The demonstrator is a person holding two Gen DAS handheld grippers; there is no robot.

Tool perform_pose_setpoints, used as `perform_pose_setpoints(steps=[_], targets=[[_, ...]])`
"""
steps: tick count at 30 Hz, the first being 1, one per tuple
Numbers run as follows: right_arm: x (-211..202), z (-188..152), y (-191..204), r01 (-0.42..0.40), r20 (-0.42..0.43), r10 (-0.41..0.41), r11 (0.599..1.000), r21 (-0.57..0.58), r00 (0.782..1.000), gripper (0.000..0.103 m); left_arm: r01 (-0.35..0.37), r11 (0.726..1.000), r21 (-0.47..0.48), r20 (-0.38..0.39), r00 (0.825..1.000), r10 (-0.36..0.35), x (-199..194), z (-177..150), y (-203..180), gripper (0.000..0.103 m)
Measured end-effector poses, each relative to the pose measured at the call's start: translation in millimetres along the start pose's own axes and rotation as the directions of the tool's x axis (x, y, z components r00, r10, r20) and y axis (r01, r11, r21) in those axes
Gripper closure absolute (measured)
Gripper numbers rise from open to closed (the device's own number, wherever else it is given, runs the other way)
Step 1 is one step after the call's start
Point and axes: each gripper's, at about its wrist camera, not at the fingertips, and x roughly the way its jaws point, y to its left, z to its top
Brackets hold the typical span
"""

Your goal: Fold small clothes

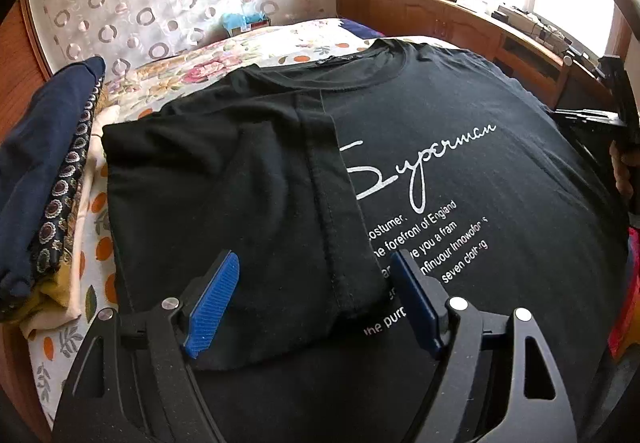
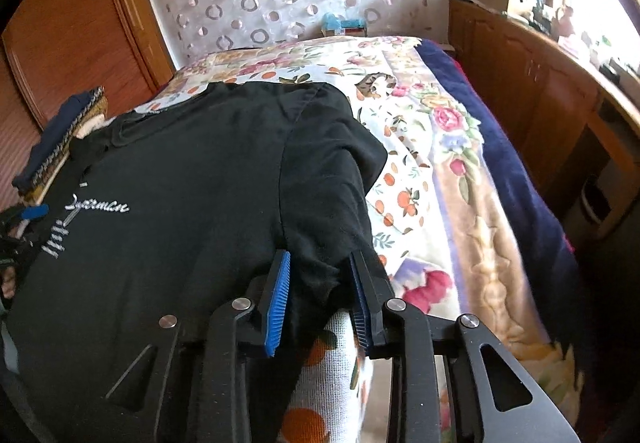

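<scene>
A black T-shirt [image 1: 460,103] with white "Superman" lettering lies flat on the bed, its left side folded inward over the print. My left gripper [image 1: 316,283] stands open just above that folded flap, one blue pad on either side of its hem, pinching nothing. In the right wrist view the same T-shirt [image 2: 200,163] shows its right sleeve bunched at the shirt's edge. My right gripper [image 2: 320,291] is closed on that bunched sleeve cloth, which fills the gap between both blue pads.
A flowered sheet [image 2: 408,171] covers the bed, with a dark blue blanket [image 2: 520,183] along its right side. A pile of folded clothes [image 1: 44,171] sits left of the shirt. A wooden cabinet [image 2: 540,83] runs along the right wall.
</scene>
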Motion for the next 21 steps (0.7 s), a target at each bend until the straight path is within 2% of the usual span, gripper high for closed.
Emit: perform_pose_setpoints(steps=[2, 3, 7, 12, 15, 18, 21], targets=[[0.6, -0.1, -0.2, 0.024, 0.007, -0.024, 1.0, -0.018, 1.0, 0.085, 0.01, 1.0, -0.004, 0.003, 1.0, -0.01, 0.3, -1.0, 1.3, 0.021], [-1.4, 0.0, 0.8, 0.029, 0.013, -0.028, 0.999, -0.03, 1.0, 0.094, 0.015, 1.0, -0.001, 0.002, 1.0, -0.015, 0.6, -1.0, 0.7, 0.02], [-4.6, -0.6, 10.2, 0.051, 0.028, -0.049, 0.995, -0.082, 0.998, 0.095, 0.015, 1.0, 0.008, -0.003, 1.0, -0.015, 1.8, -0.1, -1.9, 0.017], [-24.5, 5.9, 24.0, 0.073, 0.134, -0.058, 0.991, -0.112, 0.989, 0.096, 0.015, 1.0, 0.007, -0.006, 1.0, -0.015, 2.5, 0.5, -1.3, 0.014], [-33.7, 5.6, 41.9, 0.052, 0.171, -0.024, 0.986, -0.16, 0.985, 0.096, 0.015, 1.0, 0.006, -0.006, 1.0, -0.015, 2.5, 0.4, -1.2, 0.014], [-27.6, -1.8, 59.3, -0.02, 0.135, 0.047, 0.98, -0.199, 0.99, 0.096, 0.015, 1.0, 0.006, -0.006, 1.0, -0.015, 2.6, 0.6, -1.0, 0.014], [-8.9, -14.9, 67.1, -0.043, 0.066, 0.058, 0.976, -0.213, 0.996, 0.096, 0.015, 1.0, 0.007, -0.006, 1.0, -0.015, 3.0, 0.7, -1.1, 0.014]])
